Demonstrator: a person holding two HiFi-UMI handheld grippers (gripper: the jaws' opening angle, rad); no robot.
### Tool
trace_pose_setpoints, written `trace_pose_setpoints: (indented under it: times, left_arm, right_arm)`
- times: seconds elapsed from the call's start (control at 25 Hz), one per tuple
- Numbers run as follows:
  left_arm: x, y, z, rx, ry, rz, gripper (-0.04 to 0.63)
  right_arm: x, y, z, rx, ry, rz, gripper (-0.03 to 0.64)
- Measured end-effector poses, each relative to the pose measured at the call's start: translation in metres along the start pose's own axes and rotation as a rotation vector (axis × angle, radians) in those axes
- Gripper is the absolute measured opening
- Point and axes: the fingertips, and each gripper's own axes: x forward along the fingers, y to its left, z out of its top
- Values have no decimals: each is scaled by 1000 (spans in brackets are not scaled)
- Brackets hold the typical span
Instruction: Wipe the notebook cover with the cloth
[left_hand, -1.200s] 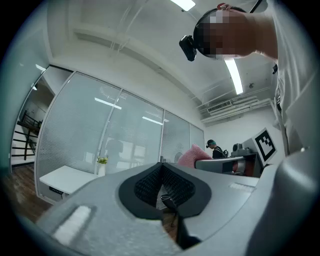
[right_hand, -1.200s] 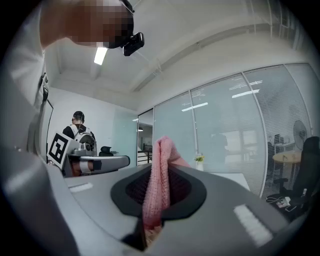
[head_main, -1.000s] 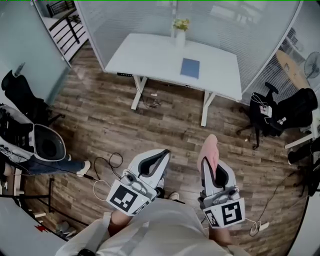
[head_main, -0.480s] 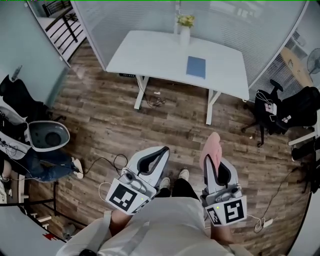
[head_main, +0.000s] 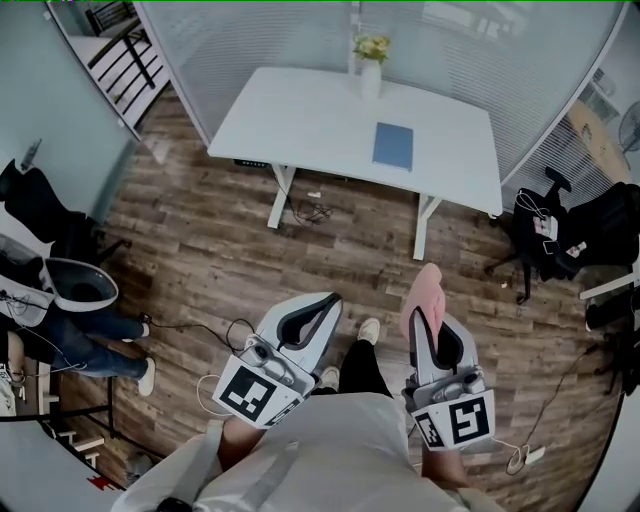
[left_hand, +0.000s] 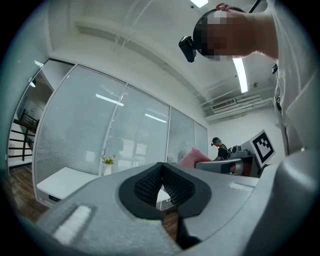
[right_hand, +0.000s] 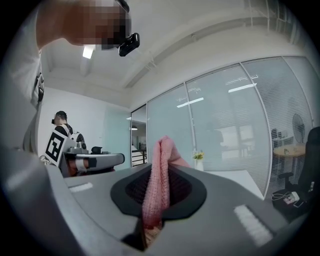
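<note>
— Over on the white worktop (head_main: 300, 110), is that the notebook (head_main: 393, 146)?
— Yes, lying flat, well ahead of both grippers, long axis pointing away. The right gripper (head_main: 428, 318) is nearer, clenched on the pink cloth (head_main: 420, 287). The left gripper (head_main: 322, 303) is closed, empty. Only floor (head_main: 300, 260) lies between; a vase (head_main: 371, 75) stands beyond the notebook.

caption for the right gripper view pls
The right gripper shut on the pink cloth, white table and glass wall beyond
</note>
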Motion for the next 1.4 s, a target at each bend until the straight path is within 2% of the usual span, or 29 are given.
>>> trace_pose_setpoints:
  times: [0.32,0.96,1.4]
  left_arm:
    - [75,20,-4,10,19,-7,-3]
    - [247,24,-15,19,47,-21,-3]
    - [292,13,-34,23,70,1,-3]
  right_arm:
    - [39,-67,4,9,-9,-6,29]
    - [90,-229,8,54,9,-10,29]
    - [92,-281,0,68,11,5,29]
